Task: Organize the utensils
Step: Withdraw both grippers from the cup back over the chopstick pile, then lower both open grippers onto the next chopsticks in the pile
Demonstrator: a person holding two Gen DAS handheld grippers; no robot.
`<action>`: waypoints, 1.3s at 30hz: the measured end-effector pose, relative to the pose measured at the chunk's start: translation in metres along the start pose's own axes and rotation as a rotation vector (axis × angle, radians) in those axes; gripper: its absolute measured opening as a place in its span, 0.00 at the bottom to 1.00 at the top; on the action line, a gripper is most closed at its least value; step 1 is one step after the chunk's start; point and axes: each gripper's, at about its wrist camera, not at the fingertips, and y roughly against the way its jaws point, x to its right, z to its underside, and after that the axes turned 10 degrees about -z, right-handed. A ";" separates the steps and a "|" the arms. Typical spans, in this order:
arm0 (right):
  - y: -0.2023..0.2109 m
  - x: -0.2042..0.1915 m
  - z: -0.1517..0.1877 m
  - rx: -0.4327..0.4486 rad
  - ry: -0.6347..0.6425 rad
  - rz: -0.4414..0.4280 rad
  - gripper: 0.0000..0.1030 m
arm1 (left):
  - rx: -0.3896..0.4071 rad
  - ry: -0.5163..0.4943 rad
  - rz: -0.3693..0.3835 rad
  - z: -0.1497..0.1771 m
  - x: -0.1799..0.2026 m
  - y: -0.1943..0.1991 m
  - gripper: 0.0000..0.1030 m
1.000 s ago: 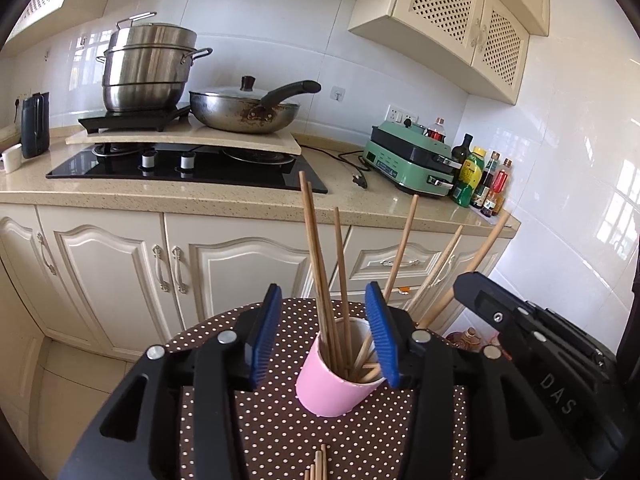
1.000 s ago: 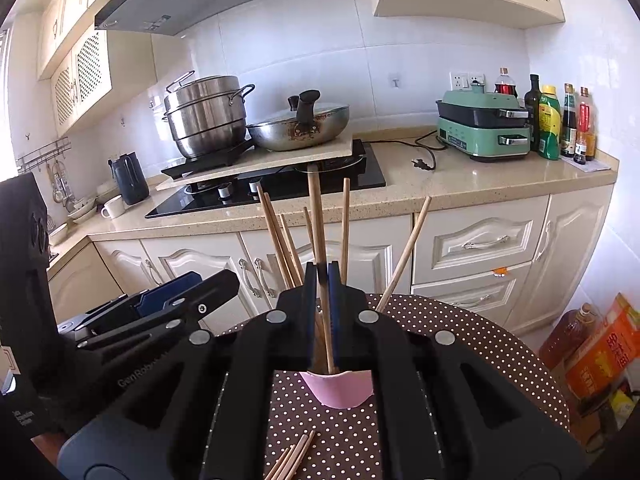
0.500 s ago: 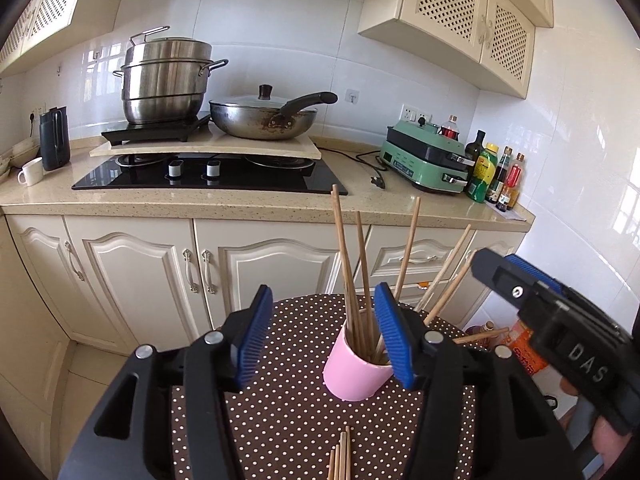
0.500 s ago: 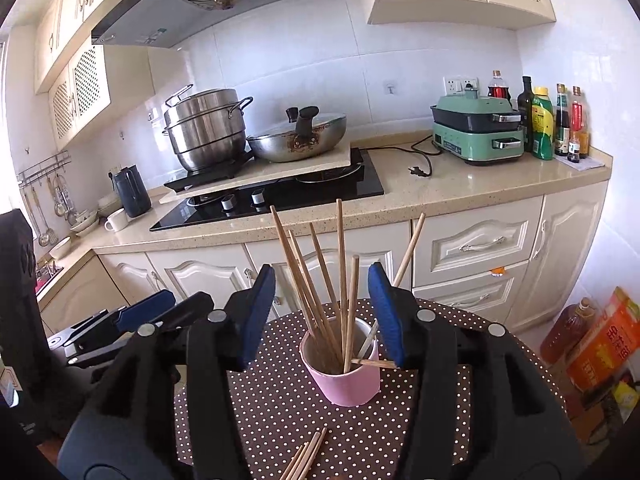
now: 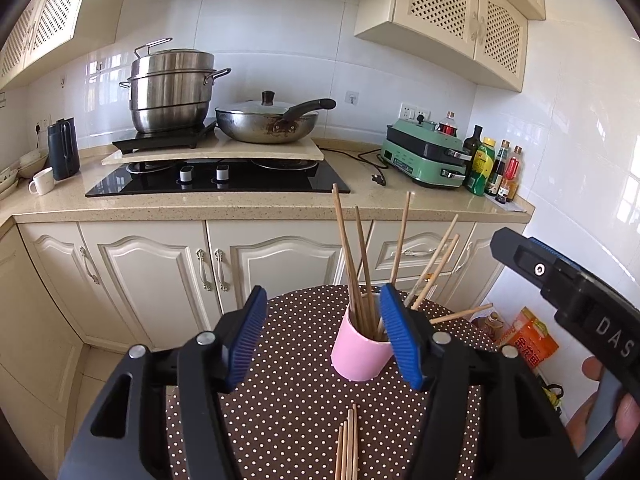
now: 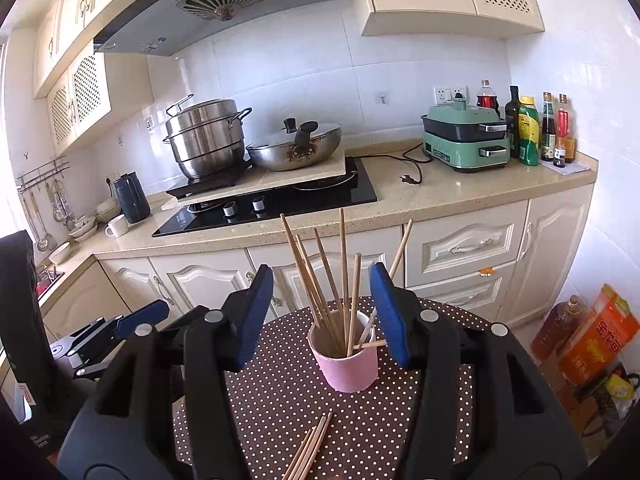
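Observation:
A pink cup (image 5: 358,354) (image 6: 348,368) stands upright on the round brown polka-dot table (image 5: 288,360) (image 6: 272,392). Several wooden chopsticks (image 5: 348,256) (image 6: 320,280) lean in it. More loose chopsticks (image 5: 348,448) (image 6: 310,448) lie flat on the cloth, nearer than the cup. My left gripper (image 5: 323,294) hovers short of the cup, its jaws opening with nothing between the blue pads. My right gripper (image 6: 321,274) also hangs back from the cup, its jaws opening and empty. Each gripper's black body shows at the edge of the other's view.
Behind the table runs a stone counter (image 5: 240,208) with a black hob (image 5: 216,180), a steel steamer pot (image 5: 172,88), a wok (image 5: 272,124), a green appliance (image 6: 464,140) and bottles (image 6: 532,132). An orange bag (image 6: 600,340) and a bottle sit on the floor at right.
The right gripper was shut on a chopstick over the cup; it has let go and opened, and the stick now stands in the cup. Both grippers drew back and rose; the left jaws widened.

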 end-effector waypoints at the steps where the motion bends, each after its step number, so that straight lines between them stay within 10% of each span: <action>1: 0.003 -0.001 0.001 -0.001 0.003 0.004 0.49 | 0.009 -0.008 -0.012 0.001 0.000 0.004 0.57; 15: 0.020 -0.016 0.034 -0.099 0.034 -0.009 0.51 | 0.020 -0.059 -0.096 0.037 -0.006 0.030 0.57; 39: -0.005 -0.006 0.157 -0.469 -0.058 0.041 0.51 | -0.560 -0.333 -0.011 0.182 -0.002 -0.061 0.57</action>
